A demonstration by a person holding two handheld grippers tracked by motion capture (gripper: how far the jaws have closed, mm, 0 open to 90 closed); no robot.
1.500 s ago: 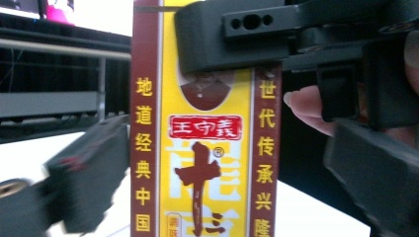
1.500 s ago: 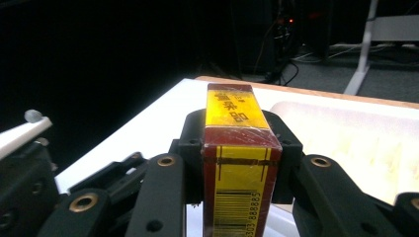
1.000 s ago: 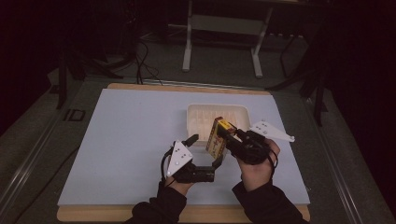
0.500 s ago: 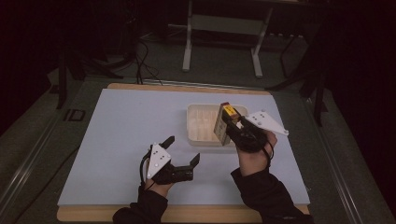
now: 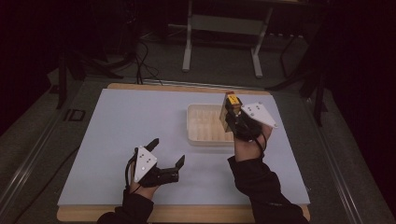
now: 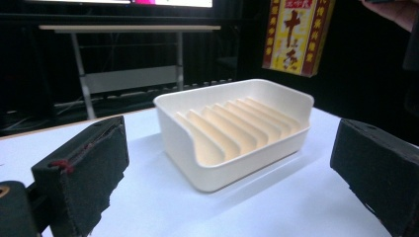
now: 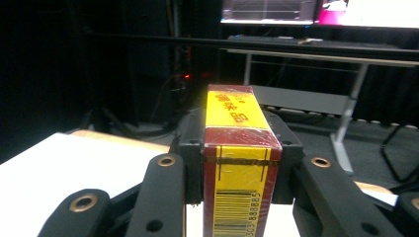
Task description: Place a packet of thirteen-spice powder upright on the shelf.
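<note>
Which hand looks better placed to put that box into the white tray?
The right. Its gripper is already clamped on the red and yellow box, held up over the tray. The left gripper hangs open and empty, nearer the person.

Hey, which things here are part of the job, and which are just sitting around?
Part of the job:
- yellow and red box, clamped in the right tool
- white ribbed tray
- left tool, open, holding nothing

Just sitting around:
- metal stand beyond the table
- cables on the floor
</note>
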